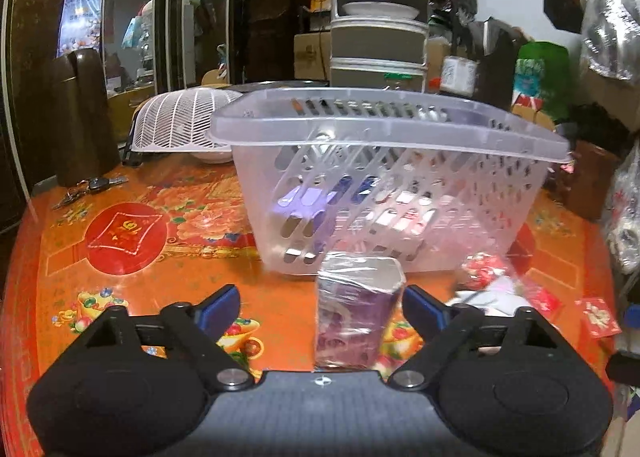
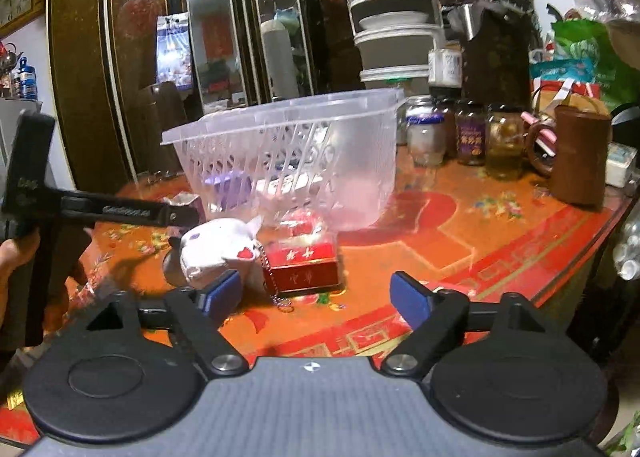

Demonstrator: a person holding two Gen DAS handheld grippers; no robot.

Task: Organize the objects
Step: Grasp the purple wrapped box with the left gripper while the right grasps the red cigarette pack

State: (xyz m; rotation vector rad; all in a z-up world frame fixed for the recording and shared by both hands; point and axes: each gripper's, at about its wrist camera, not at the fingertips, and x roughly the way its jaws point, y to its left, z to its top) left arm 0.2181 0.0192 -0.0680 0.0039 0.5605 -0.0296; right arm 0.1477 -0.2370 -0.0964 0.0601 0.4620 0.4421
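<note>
While both my tools sit low over the red-and-orange patterned table (image 1: 132, 225), my left tool (image 1: 320, 303) has its blue pads spread wide, and a purple plastic-wrapped box (image 1: 358, 313) stands upright between them; it is close to the right pad, but I can't tell if it touches, and the left pad is clear of it. Just behind the box is a clear slotted plastic basket (image 1: 384, 129), with purple and pale items blurred inside. A white mesh food cover (image 1: 184, 121) lies behind-left of the basket, keys (image 1: 90, 187) lie near a dark brown flask (image 1: 82, 117) at far left. My right tool (image 2: 318, 293) is also wide, nothing between the pads. Ahead of it lies a red box with gold characters (image 2: 306, 267), a white plush toy (image 2: 218, 247) touching its left side, with a ball chain hanging between them. The basket (image 2: 280, 161) stands right behind those. Glass jars (image 2: 472, 133) and a brown jug (image 2: 580, 153) stand back-right. My left tool's arm (image 2: 120, 211) shows at the left edge of the right wrist view.
</note>
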